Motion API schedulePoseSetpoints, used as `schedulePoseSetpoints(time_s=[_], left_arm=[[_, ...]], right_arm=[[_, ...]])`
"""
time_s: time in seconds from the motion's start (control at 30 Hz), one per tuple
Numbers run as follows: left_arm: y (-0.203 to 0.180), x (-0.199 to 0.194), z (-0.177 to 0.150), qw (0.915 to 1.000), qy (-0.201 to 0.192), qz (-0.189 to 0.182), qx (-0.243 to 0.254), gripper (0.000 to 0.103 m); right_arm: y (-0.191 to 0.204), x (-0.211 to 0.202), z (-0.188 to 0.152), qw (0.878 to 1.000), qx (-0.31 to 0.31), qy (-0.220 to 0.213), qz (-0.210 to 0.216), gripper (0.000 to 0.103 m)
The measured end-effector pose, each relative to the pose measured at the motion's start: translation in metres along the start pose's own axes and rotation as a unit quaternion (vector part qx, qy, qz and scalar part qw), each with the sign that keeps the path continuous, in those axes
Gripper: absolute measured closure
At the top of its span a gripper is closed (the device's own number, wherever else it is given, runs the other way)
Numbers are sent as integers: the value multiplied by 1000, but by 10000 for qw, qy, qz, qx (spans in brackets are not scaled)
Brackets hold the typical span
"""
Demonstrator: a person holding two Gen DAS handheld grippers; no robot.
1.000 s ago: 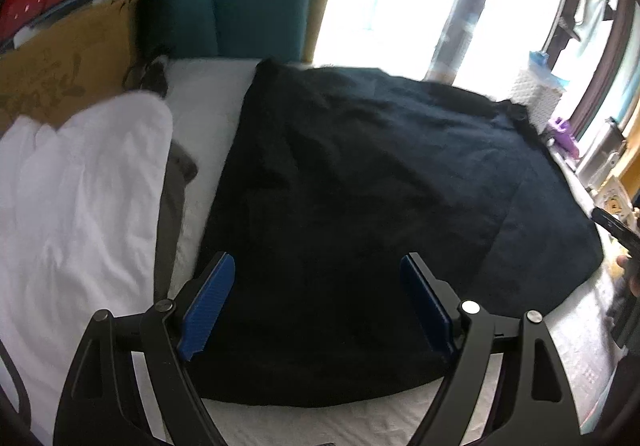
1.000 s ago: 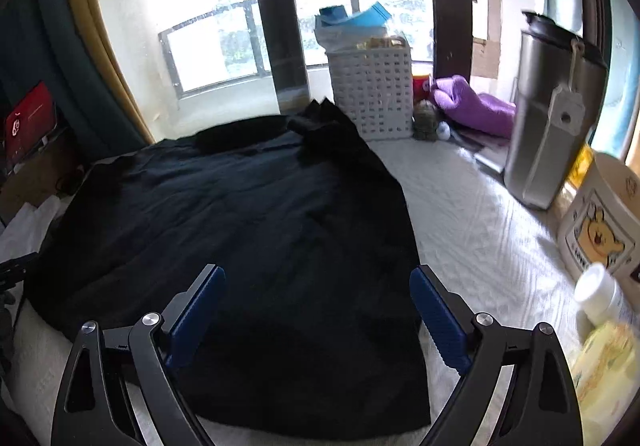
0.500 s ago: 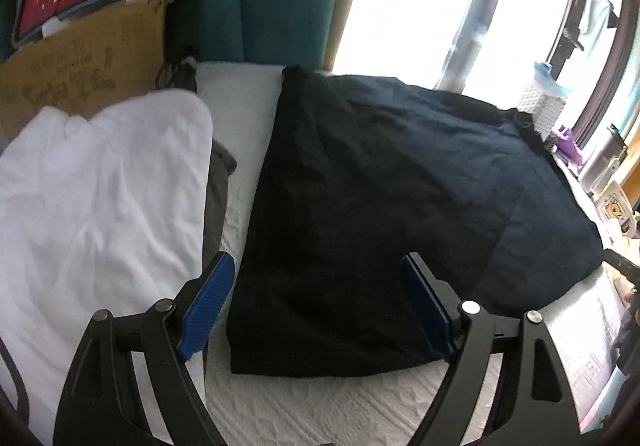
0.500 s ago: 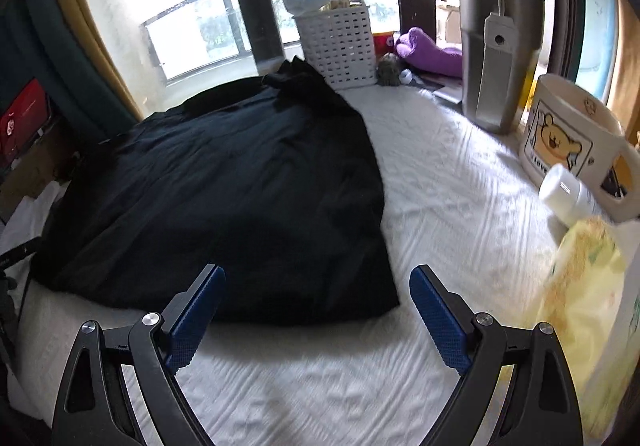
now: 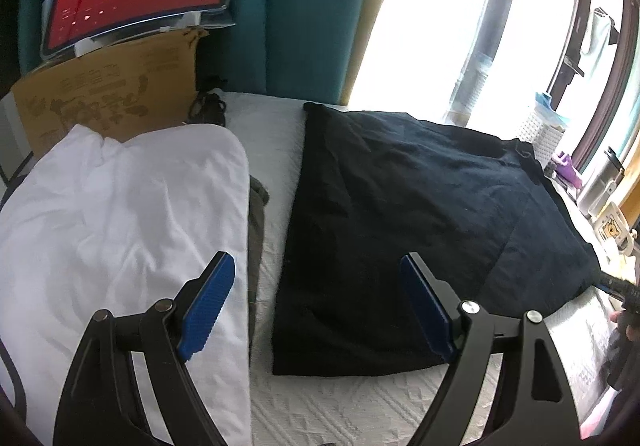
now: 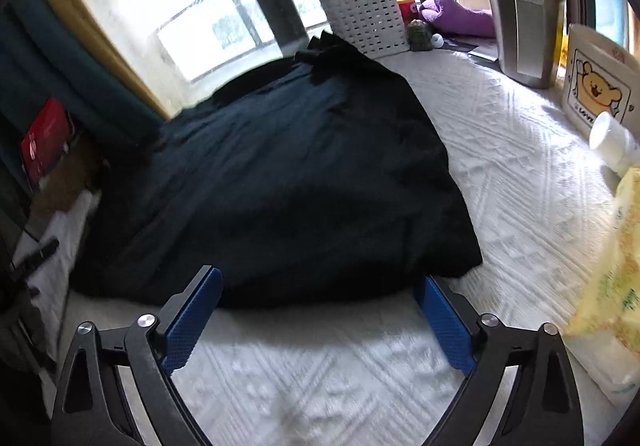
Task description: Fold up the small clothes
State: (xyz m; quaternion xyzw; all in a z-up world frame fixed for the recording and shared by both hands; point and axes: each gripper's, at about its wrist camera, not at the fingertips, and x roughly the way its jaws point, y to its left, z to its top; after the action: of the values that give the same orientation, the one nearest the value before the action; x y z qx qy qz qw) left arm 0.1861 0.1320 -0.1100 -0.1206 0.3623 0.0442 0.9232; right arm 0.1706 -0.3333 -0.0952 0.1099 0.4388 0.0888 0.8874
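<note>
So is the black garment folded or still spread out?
Folded, at least once: the black garment lies flat as a compact rectangle with straight edges and a doubled near corner.

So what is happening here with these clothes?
A person holds two grippers over a bed, folding clothes. A black garment lies folded flat, and a white garment lies beside it. The left gripper and right gripper are both open and hold nothing; the right one's jaws have just been opening.
</note>
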Motion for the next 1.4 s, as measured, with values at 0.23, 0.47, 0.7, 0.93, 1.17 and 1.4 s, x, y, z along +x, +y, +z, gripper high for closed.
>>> schedulePoseSetpoints(time_s=[0.23, 0.47, 0.7, 0.93, 1.17, 1.4], left_arm=[[3, 0, 5, 10000, -59, 58, -34, 19], [0, 1, 9, 9999, -70, 148, -35, 19], [-6, 2, 13, 9999, -91, 78, 30, 19], [-4, -2, 15, 9998, -182, -18, 7, 19], [2, -10, 16, 9992, -334, -222, 5, 19], [12, -15, 18, 9983, -439, -382, 30, 19]], right_arm=[[-1, 21, 25, 9981, 360, -176, 473, 0], [-1, 36, 43, 9959, 586, -238, 650, 5], [3, 47, 47, 9952, 403, -97, 890, 73], [2, 18, 51, 9961, 267, -437, 720, 76], [51, -8, 71, 9947, -323, -802, 564, 76], [110, -17, 91, 9893, -906, -999, 553, 76]])
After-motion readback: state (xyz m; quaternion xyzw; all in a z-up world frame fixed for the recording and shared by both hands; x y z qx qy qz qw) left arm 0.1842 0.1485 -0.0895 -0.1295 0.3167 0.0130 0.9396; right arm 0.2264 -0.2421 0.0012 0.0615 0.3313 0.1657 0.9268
